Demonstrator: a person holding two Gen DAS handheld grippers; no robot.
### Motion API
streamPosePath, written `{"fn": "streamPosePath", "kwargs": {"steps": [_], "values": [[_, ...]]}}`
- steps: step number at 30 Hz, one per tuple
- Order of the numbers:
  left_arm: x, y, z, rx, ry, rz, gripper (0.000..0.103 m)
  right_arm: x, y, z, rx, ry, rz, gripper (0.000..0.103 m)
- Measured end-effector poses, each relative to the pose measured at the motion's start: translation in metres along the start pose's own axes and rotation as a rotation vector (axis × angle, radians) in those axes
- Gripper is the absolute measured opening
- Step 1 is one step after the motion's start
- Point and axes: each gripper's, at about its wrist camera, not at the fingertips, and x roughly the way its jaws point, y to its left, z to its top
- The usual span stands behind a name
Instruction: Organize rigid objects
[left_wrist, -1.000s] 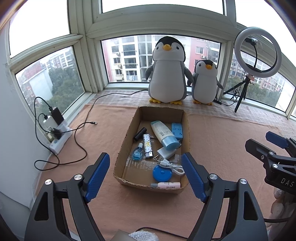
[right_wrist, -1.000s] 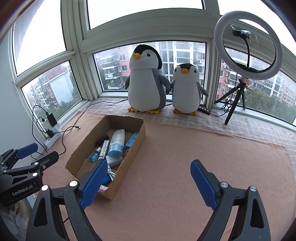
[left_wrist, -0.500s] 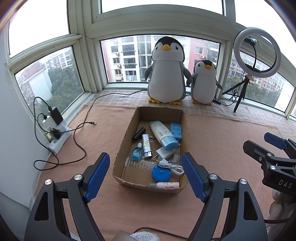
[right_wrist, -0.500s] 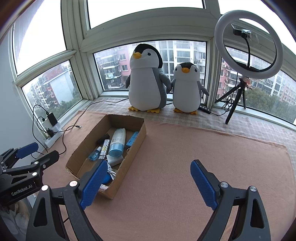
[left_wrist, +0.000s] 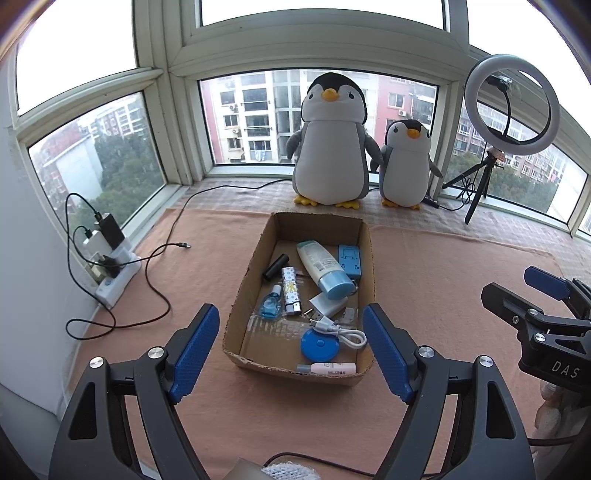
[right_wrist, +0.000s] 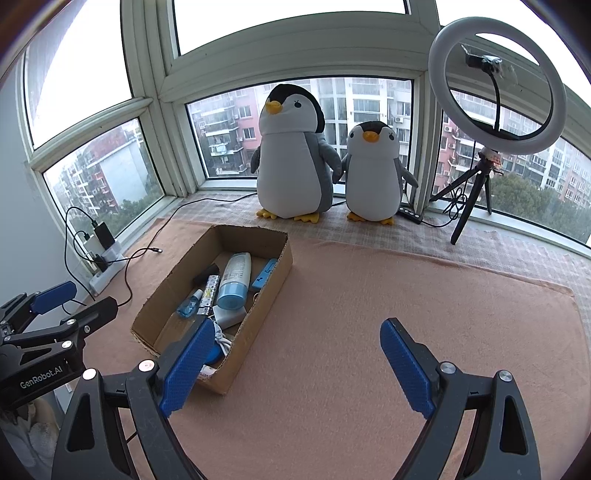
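An open cardboard box (left_wrist: 370, 258) (right_wrist: 275, 273) lies on the pink mat. Inside it lie a white lotion bottle with a blue cap (left_wrist: 325, 264) (right_wrist: 235, 280), a blue phone stand (left_wrist: 349, 260), a black tube (left_wrist: 275, 266), a patterned lighter (left_wrist: 290, 290), a small blue bottle (left_wrist: 270, 302), a white charger (left_wrist: 327, 304), a white cable (left_wrist: 341, 332), a blue round disc (left_wrist: 319, 345) and a pink-white lip balm (left_wrist: 327, 367). My left gripper (left_wrist: 291, 354) hangs open just in front of the box, nothing between its fingers. My right gripper (right_wrist: 295, 363) is open over the mat, right of the box.
Two plush penguins (left_wrist: 332, 144) (left_wrist: 406, 164) stand on the sill behind the box. A ring light on a tripod (left_wrist: 511, 107) is at the back right. A power strip with chargers and black cables (left_wrist: 110, 266) lies along the left wall.
Both grippers drifted slightly; the box sits a little more to the left in the left wrist view. Nothing was picked up or let go.
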Motion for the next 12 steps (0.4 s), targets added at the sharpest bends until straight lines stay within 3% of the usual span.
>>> {"fn": "streamPosePath", "kwargs": {"steps": [12], "values": [[0.0016, 0.0001, -0.0009, 0.002, 0.001, 0.002, 0.08, 0.0006, -0.0014, -0.0005, 0.004, 0.003, 0.003, 0.089]]}}
